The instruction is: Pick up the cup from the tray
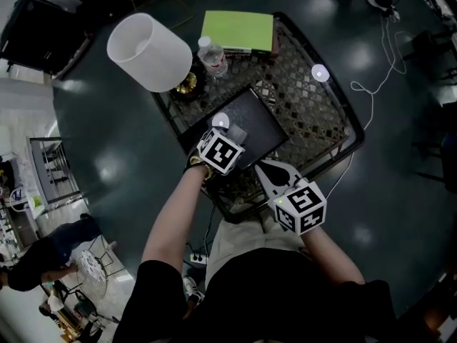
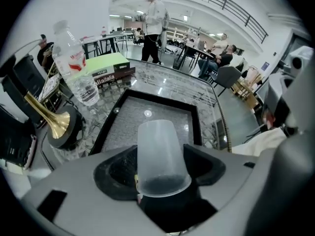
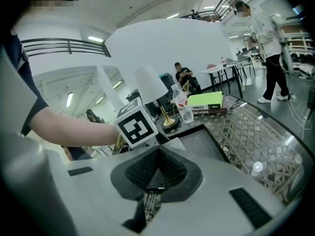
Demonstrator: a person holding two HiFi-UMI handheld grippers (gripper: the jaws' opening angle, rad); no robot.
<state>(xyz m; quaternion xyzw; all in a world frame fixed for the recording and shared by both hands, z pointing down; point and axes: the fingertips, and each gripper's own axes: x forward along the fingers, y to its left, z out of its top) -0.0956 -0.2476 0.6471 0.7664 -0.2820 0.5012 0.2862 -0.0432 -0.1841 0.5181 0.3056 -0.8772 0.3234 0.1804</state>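
A frosted plastic cup (image 2: 160, 156) lies between the jaws of my left gripper (image 2: 161, 167), its wide rim toward the camera. Both black pads (image 2: 114, 168) touch its sides, so this gripper is shut on the cup. In the head view the cup (image 1: 236, 133) shows as a pale shape ahead of the left gripper (image 1: 230, 136), over the black tray (image 1: 260, 116). Whether the cup still touches the tray I cannot tell. My right gripper (image 3: 158, 167) is shut on nothing and hovers at the table's near edge (image 1: 265, 168), beside the tray (image 3: 199, 140).
The tray rests on a black metal lattice table (image 1: 314, 109). At its far side stand a water bottle (image 1: 212, 56), a green book (image 1: 237, 31) and a lamp with a white shade (image 1: 150, 52) and brass base (image 2: 51, 121). People stand and sit beyond the table.
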